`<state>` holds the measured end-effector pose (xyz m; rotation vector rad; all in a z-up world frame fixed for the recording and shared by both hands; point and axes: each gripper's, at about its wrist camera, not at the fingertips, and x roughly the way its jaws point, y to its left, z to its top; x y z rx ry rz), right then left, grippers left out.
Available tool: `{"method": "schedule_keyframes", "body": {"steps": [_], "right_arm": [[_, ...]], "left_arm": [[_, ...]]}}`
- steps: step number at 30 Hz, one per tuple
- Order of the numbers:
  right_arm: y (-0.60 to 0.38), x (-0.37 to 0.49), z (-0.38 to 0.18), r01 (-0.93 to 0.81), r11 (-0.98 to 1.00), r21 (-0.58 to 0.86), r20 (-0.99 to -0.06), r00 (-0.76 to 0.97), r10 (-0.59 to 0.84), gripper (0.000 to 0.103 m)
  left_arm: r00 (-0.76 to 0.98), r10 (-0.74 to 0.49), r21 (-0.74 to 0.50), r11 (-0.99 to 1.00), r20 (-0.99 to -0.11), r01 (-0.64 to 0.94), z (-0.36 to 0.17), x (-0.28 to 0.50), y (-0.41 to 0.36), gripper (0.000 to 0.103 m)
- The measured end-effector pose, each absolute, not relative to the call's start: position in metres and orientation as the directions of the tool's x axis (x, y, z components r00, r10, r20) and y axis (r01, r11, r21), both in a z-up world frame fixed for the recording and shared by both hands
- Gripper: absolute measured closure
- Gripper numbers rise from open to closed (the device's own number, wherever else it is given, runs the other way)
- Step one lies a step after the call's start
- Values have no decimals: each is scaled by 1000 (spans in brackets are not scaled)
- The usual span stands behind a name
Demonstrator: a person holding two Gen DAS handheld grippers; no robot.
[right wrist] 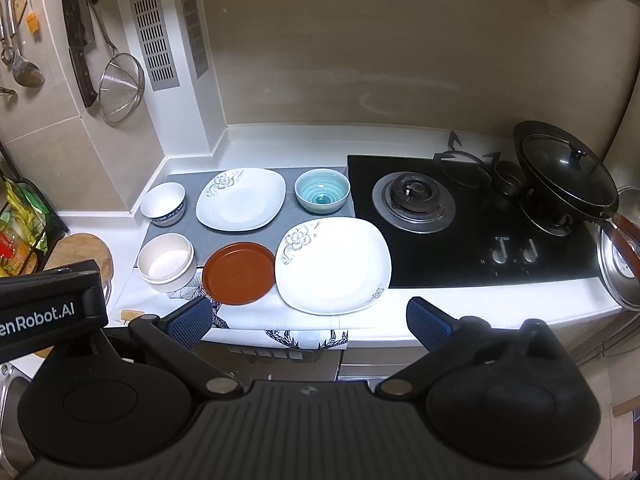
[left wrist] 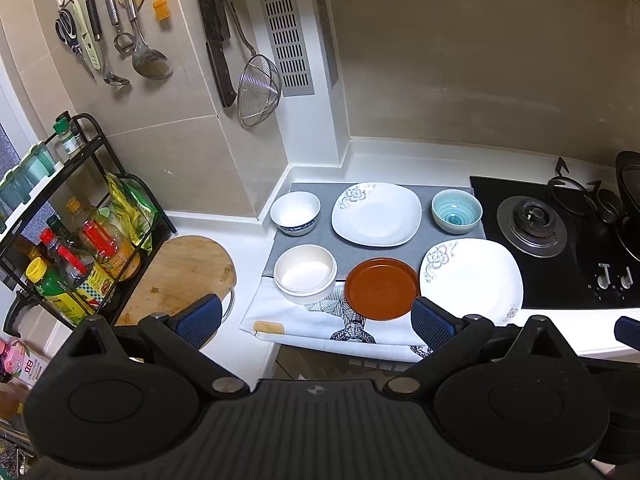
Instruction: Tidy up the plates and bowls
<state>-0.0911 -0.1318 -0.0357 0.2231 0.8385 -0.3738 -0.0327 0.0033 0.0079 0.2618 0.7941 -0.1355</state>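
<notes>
Right gripper with blue-padded fingers spread wide, holding nothing, above the counter edge. On the grey mat: back row, blue-rimmed white bowl, square floral plate, teal bowl; front row, cream bowl, brown round plate, a second square floral plate touching it. Black hob at right, carrying a lidded wok. Left gripper's housing at lower left

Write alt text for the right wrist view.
Open right claw hovers before a counter with six dishes on a mat: two white floral plates, a brown plate, and three bowls. A black stove sits right.
</notes>
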Motion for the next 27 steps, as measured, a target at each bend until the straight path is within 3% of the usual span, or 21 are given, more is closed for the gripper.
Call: {"method": "schedule_keyframes", "body": {"steps": [27], "right_arm": [[-127, -112, -42, 417, 907, 51, -763, 602, -234, 0]], "left_arm": [[691, -11, 191, 958, -722, 215, -2, -52, 0, 2]]}}
